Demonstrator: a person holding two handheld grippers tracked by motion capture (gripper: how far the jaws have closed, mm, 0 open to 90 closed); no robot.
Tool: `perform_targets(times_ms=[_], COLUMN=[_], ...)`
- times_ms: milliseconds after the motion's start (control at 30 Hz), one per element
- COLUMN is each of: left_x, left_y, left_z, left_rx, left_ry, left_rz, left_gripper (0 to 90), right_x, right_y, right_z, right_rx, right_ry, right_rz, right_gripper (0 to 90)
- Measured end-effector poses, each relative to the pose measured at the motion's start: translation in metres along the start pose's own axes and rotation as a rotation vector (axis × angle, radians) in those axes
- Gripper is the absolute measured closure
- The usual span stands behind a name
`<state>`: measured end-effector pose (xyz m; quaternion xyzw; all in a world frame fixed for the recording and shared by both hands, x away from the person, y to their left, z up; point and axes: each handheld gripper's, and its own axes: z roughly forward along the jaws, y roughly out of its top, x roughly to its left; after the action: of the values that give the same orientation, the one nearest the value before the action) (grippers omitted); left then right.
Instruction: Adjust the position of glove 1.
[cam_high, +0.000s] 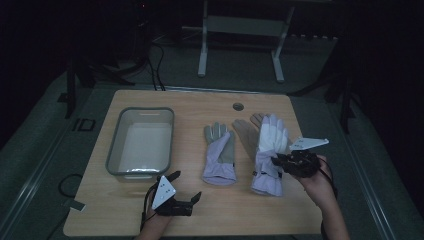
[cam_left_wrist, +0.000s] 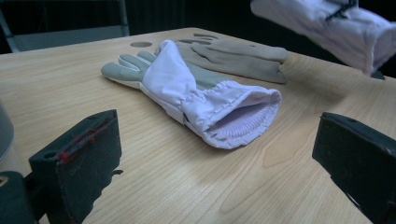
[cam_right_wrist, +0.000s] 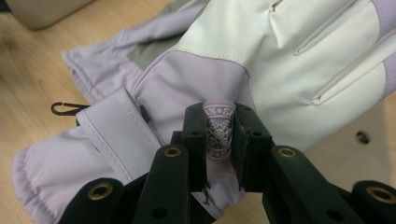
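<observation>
Counter (cam_high: 200, 210): pale wood top with a round hole (cam_high: 238, 106) near its far edge; it carries everything below.
Tub (cam_high: 118, 134): grey-rimmed, pale inside, on the left part of the counter, its long side running away from the person.
Right glove (cam_high: 268, 152): white and lilac, gripped at a small lilac patch tab (cam_right_wrist: 218, 133) by its cuff; in the left gripper view it hangs above the wood, cuff end lowest. It partly covers a tan glove lying beneath.
Tan glove (cam_left_wrist: 236, 56): flat on the counter, fingers pointing away, just beside the middle glove.
Middle glove (cam_high: 219, 152): lilac and grey-green, flat between the tub and the right glove, cuff mouth gaping toward the person.
Right gripper (cam_right_wrist: 219, 154): jaws closed on the tab of the right glove, pads pressing it from both sides.
Left gripper (cam_high: 185, 187): low over the near edge, below the tub; jaws wide apart with bare wood between them, near the middle glove's cuff but apart from it.
</observation>
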<state>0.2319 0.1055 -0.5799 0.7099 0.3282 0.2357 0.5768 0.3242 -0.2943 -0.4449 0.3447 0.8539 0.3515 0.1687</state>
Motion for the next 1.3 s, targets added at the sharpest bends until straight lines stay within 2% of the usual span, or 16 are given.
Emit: perform_targets(times_ms=[267,567,767,933,1033,1300], left_x=[0.000,0.000,0.000,0.000,0.000,0.000], left_y=[0.000,0.000,0.000,0.000,0.000,0.000], left_z=[0.000,0.000,0.000,0.000,0.000,0.000], left_rx=[0.001,0.001,0.002,0.001,0.001,0.003], left_ry=[-0.001,-0.002,-0.004,-0.004,-0.005,-0.009], left_rz=[0.005,0.004,0.002,0.002,0.004,0.003], left_gripper=[1.6,1.6,1.6,1.6,1.6,1.6], right_x=[-0.001,0.007,0.018,0.034,0.040,0.053], right_y=[0.032,0.067,0.087,0.099,0.103,0.105], right_z=[-0.002,0.012,0.028,0.047,0.058,0.093], right_rx=[-0.021,-0.030,-0.023,-0.003,0.013,0.082], right_ry=[-0.010,0.030,0.062,0.083,0.105,0.106], right_rz=[-0.048,-0.095,-0.116,-0.136,-0.148,-0.138], right_gripper=[76.5,76.4,76.4,76.3,76.3,76.3])
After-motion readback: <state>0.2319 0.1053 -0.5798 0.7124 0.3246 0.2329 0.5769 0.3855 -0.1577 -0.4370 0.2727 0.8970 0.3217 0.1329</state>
